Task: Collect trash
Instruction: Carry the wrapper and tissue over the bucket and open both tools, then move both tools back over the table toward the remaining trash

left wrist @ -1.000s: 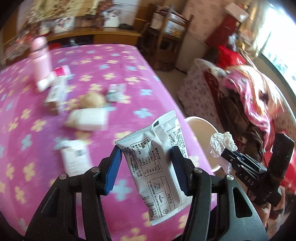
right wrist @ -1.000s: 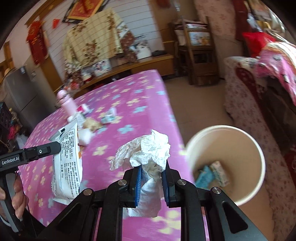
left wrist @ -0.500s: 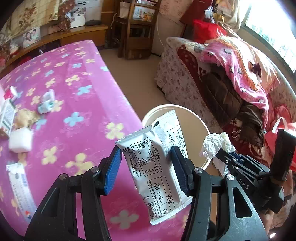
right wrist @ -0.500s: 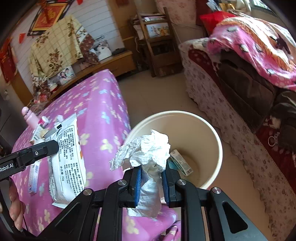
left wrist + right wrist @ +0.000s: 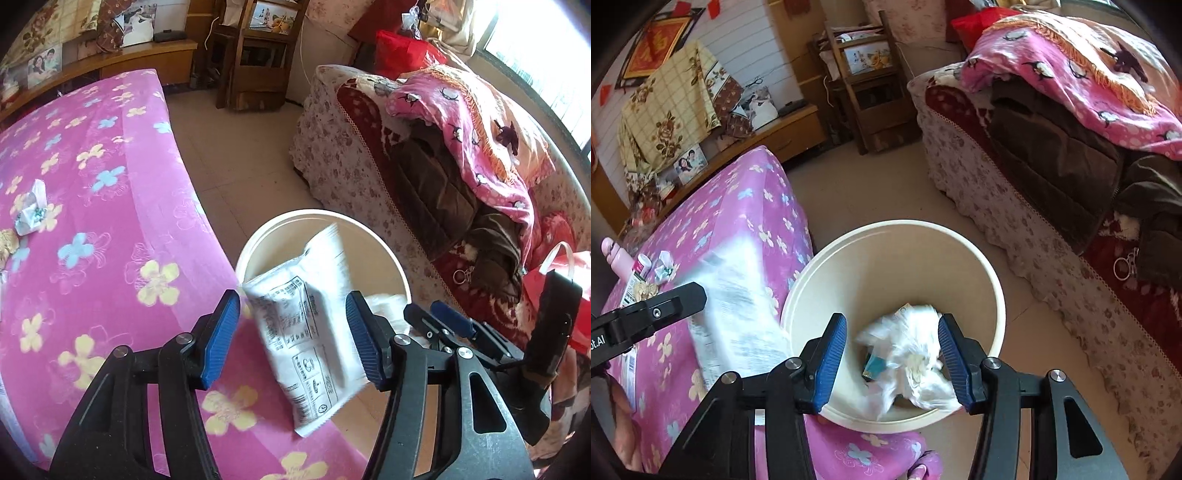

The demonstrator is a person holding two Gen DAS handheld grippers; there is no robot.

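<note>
Two wrist fisheyes, both tilted steeply down at one bin beside the table

The left wrist view looks along its own fingers from just above the pink flowered tablecloth (image 5: 110, 229), which fills 9 o'clock, with the cream bin (image 5: 258, 236) close at centre, the sofa (image 5: 369, 177) at 2 o'clock, and the right gripper (image 5: 439, 321) entering at 4 o'clock. The right wrist view sits nearer over the bin (image 5: 993, 280), looking into its mouth, the tablecloth (image 5: 746, 221) at 9 o'clock, the left gripper (image 5: 683, 295) edging in there, the sofa (image 5: 1015, 221) at 2 o'clock. Both views share the bin, the table edge, the sofa front and the wooden shelf (image 5: 258, 55) at 12 o'clock.
</note>
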